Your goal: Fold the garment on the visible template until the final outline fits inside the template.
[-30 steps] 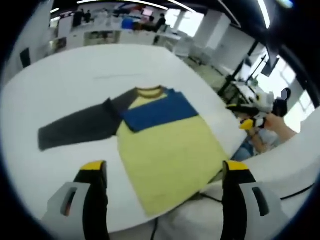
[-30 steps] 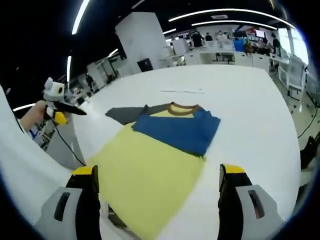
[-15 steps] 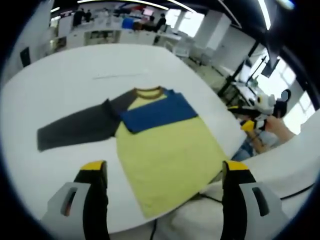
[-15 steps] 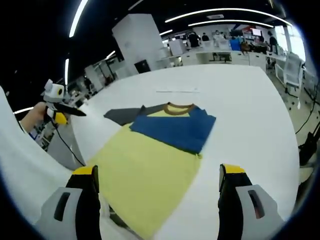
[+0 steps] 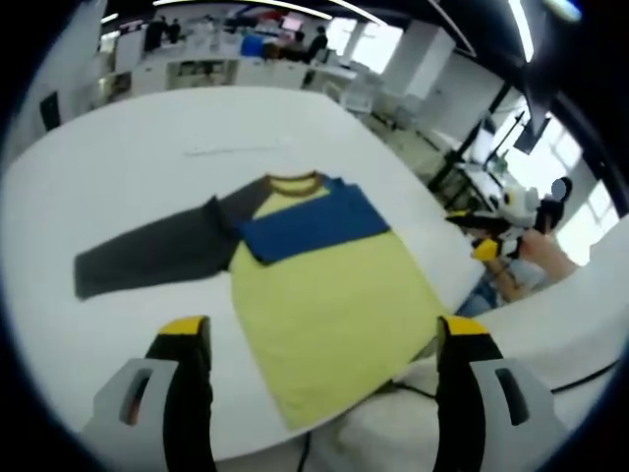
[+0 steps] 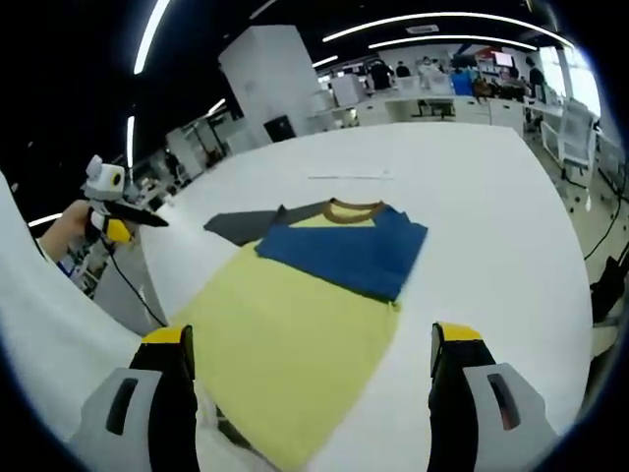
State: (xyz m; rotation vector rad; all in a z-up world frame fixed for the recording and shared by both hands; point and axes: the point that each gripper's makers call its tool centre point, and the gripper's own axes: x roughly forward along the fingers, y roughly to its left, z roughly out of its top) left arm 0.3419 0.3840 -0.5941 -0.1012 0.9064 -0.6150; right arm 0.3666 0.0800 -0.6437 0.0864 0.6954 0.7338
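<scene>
while both grippers' jaws hang spread and empty, the garment (image 5: pixel 314 265) hem overhangs the white table (image 5: pixel 128 167) edge.

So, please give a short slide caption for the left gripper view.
Open left gripper above a yellow shirt, blue sleeve folded across, grey sleeve spread.
</scene>
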